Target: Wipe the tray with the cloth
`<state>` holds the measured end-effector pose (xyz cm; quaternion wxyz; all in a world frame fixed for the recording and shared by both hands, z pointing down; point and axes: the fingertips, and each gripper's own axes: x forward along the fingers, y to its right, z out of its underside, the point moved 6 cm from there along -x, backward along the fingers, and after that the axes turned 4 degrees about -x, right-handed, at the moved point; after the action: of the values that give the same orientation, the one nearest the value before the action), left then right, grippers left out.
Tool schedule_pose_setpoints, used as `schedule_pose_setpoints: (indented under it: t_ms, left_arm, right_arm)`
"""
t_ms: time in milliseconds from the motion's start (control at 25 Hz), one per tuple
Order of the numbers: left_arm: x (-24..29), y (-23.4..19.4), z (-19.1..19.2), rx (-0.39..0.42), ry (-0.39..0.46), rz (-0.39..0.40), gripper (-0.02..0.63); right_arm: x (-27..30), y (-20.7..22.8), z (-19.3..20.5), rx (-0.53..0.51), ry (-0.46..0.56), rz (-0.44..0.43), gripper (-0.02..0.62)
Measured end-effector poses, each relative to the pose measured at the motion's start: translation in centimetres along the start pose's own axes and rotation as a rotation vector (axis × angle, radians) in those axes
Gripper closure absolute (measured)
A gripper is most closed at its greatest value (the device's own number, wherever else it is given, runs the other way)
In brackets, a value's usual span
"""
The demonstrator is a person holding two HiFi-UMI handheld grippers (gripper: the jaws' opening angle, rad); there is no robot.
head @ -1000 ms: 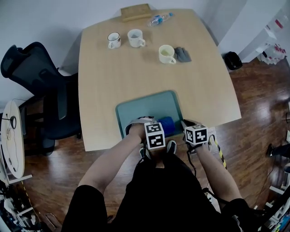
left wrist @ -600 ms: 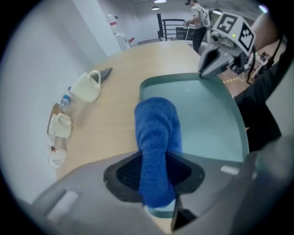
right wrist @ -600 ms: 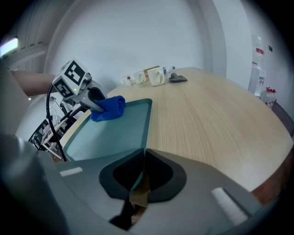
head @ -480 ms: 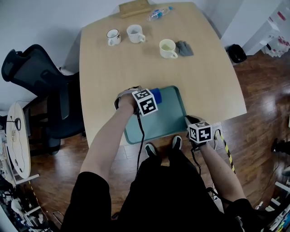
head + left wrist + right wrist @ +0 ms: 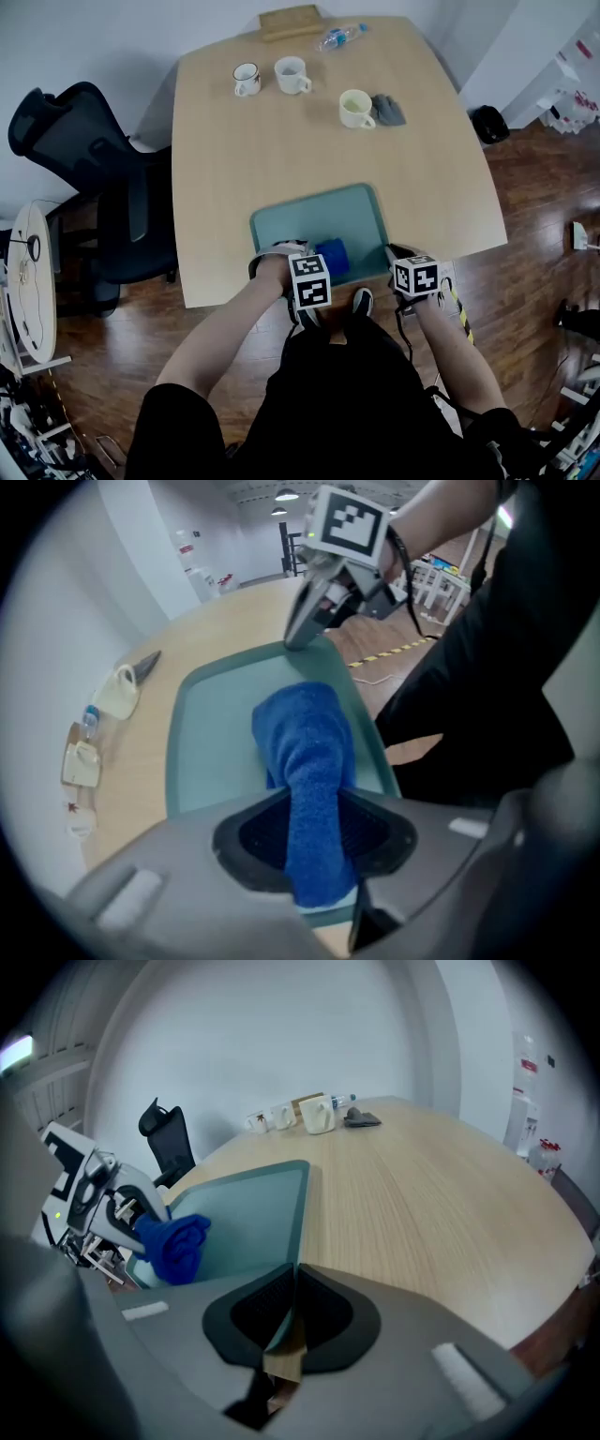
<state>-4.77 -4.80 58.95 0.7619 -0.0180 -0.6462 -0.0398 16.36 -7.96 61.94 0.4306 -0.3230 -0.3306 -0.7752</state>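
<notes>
Near edge of tray [image 5: 211,747], my L gripper [image 5: 314,834] w/ jaws closing on blue cloth [image 5: 302,726], long axis running fwd toward far end; R gripper [image 5: 289,1309] clamped tight on tray rim.

We find the teal rectangular plastic tray [image 5: 314,217] lying flat at the table's near edge. The blue terry cloth [image 5: 333,255], bunched into a roll, rests on its near end.

Fuzzy blue cloth [image 5: 305,747], smooth matt tray [image 5: 214,747]

Black top [image 5: 309,412], black trousers [image 5: 328,349], sneakers [image 5: 357,301]; black-white marker cubes [image 5: 310,280], grey jaws.
</notes>
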Motion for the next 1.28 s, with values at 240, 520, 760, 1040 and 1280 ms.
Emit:
schedule_pose_setpoints:
  t_ms: [240,520,760,1040,1280]
  left_arm:
    - [-0.1,3.8,0.4,-0.019,0.030,0.075,0.483]
    - [-0.3,-4.1,3.3,-0.110,-0.015,0.002,0.480]
    - [-0.7,-12.6,6.1,-0.205,-0.099,-0.181,0.477]
    - [-0.6,-8.9,5.5,-0.196,-0.065,-0.203,0.482]
    - [-0.6,-1.7,4.5,-0.171,-0.031,-0.109,0.482]
  right_arm:
    - [0.1,-0.4,0.0,-0.021,-0.012,0.002,0.576]
    - [0.0,-0.6,-0.3,-0.015,0.003,-0.001,0.577]
    - [0.1,-0.5,-0.3,-0.015,0.007,-0.006,0.577]
    - [0.0,-0.2,-0.1,-0.010,0.005,0.001,0.577]
    - [0.0,-0.1,0.1,0.002,0.002,0.022,0.577]
